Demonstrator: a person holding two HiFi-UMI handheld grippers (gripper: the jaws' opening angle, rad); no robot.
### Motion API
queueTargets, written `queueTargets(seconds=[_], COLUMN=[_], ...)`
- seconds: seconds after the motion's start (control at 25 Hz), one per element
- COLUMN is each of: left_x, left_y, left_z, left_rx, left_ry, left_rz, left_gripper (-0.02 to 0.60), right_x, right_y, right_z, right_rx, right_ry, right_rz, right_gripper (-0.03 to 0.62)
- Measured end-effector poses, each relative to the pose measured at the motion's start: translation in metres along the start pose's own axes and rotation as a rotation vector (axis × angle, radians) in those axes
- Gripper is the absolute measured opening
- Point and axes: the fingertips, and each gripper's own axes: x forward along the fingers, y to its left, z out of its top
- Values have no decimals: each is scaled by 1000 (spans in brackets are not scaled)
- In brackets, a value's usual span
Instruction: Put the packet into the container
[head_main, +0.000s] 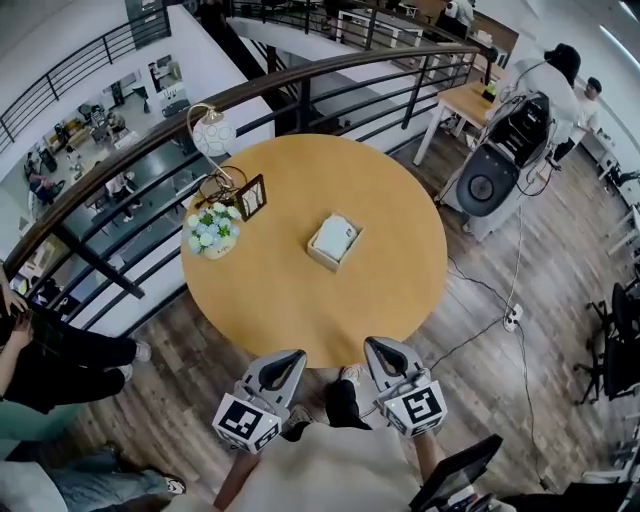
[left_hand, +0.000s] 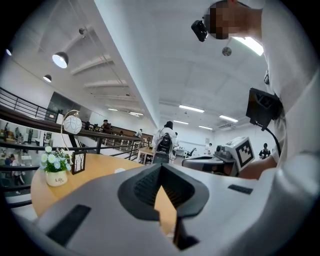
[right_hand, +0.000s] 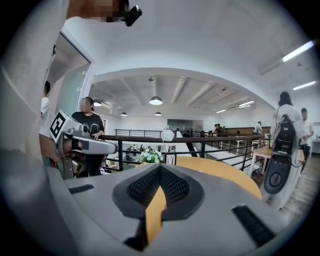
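At six o'clock off the round wooden table (head_main: 300, 310), grey left gripper (head_main: 290, 357) and right gripper (head_main: 378, 345) hover closed, empty; white packet (head_main: 333, 237) sits in tan square container (head_main: 322, 263).

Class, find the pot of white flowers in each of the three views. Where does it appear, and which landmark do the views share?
Head view: the pot of white flowers sits left of centre, near the round table's left edge.
Left gripper view: far left, on the table.
Right gripper view: near the picture's centre, at the table's far edge.
Shared landmark: the white globe lamp, close beside the pot in every view.
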Motion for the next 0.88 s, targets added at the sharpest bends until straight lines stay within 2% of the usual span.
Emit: queueTargets(seconds=[0.16,0.44,0.88], left_x=[-5,-12,24], left_y=[-16,-37,-73], left_z=[1,-3,-5], left_rx=[7,17,20], left_ry=[-2,-3,-14], left_rz=[-13,40,85], left_gripper=[5,5,5], right_x=[-9,-26,-54], right_y=[6,11,-29], right_z=[2,-2,-7], right_rx=[11,3,-10], right_ry=[-21,-34,-44], right_rz=[-2,32,57], right_gripper=[6,6,5])
